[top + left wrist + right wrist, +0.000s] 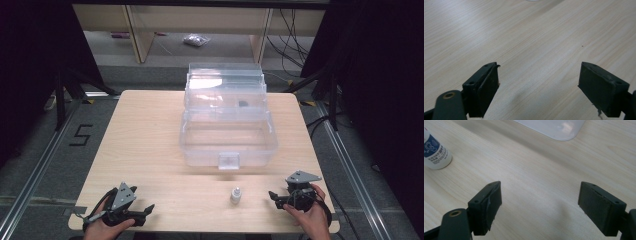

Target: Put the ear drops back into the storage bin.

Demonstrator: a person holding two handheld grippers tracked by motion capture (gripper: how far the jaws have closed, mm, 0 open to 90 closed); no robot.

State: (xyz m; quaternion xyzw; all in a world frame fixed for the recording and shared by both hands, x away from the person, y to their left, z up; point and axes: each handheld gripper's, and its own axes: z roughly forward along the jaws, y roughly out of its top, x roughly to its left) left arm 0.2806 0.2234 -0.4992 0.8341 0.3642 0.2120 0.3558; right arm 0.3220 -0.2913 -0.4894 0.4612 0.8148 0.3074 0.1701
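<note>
A small white bottle [235, 194] stands upright near the table's front edge, between my two hands; its blue label [434, 148] shows at the upper left of the right gripper view. A clear plastic box [227, 135] with its lid raised sits at the table's middle. My left gripper [148, 209] rests at the front left, jaws wide apart over bare wood [539, 77]. My right gripper [274, 196] lies at the front right, pointing toward the bottle, open [540, 207] with nothing between its pads.
The wooden table [145, 145] is light-coloured with rounded corners. A corner of the clear box [556, 128] lies ahead of the right gripper. Beyond the table are wooden shelf legs [137, 37], cables [292, 40] and a small bag [196, 40] on the floor.
</note>
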